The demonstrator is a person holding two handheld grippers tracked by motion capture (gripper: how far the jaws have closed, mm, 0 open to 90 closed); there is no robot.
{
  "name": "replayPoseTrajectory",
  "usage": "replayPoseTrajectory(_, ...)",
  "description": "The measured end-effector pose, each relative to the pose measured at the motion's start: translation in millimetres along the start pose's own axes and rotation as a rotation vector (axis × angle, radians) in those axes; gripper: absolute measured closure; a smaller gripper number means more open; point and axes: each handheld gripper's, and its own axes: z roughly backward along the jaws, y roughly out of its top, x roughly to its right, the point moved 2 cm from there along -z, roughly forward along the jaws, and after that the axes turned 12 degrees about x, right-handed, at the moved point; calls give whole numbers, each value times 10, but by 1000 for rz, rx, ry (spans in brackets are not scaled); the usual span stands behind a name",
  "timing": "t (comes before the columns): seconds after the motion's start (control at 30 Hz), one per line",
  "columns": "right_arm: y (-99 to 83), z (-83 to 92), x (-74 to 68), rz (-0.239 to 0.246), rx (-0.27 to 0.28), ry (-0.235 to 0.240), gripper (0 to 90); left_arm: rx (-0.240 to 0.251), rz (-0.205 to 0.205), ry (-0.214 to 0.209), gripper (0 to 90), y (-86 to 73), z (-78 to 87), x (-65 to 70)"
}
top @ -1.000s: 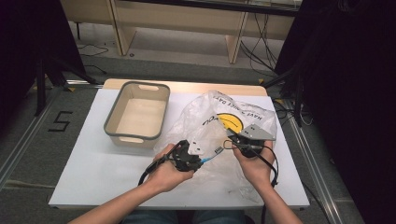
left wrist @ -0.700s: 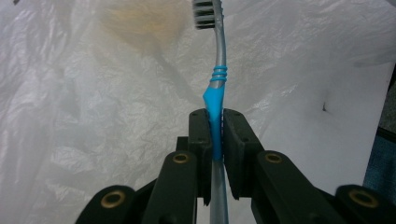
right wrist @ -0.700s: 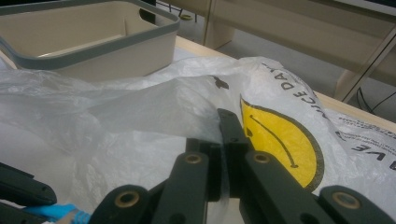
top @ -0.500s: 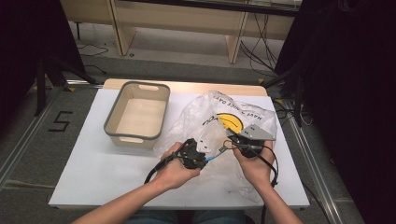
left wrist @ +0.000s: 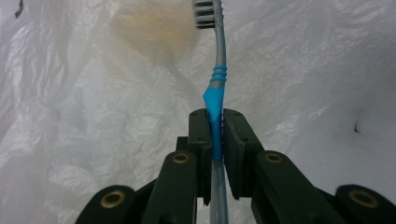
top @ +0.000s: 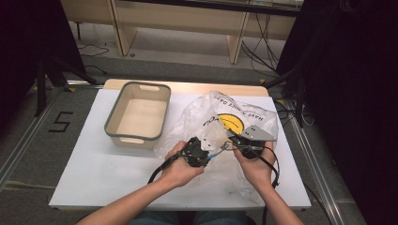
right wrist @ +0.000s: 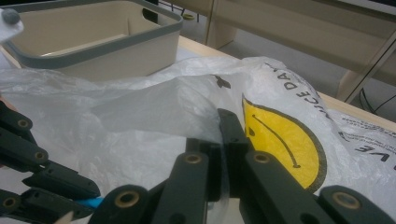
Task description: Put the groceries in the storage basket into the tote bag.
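A toothbrush (left wrist: 219,74) with a blue and clear handle is clamped between the jaws of my left gripper (left wrist: 215,116), bristles pointing away into a thin white plastic bag (left wrist: 93,116). In the high view the left gripper (top: 207,156) points right, with the toothbrush (top: 218,153) reaching into the bag's mouth. The bag (top: 234,117) carries a yellow smiley face. My right gripper (top: 232,141) is shut on the bag's edge and holds it up. In the right gripper view, its jaws (right wrist: 219,135) pinch the film of the bag (right wrist: 154,112).
A beige tub with a grey rim (top: 112,123) stands empty on the white table (top: 94,173), left of the bag. The tub (right wrist: 112,35) also rises just behind the bag. Wooden furniture legs and cables are on the floor beyond the table.
My left hand has moved right with the toothbrush, bringing its head into the bag's opening. The right hand has kept still on the bag.
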Motion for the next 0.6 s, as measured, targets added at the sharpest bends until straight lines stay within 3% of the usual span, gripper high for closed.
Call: replayPoseTrajectory(0.6, -1, -2, 1, -1, -1, 1, 900, 35, -47, 41, 815, -3, -196, 8)
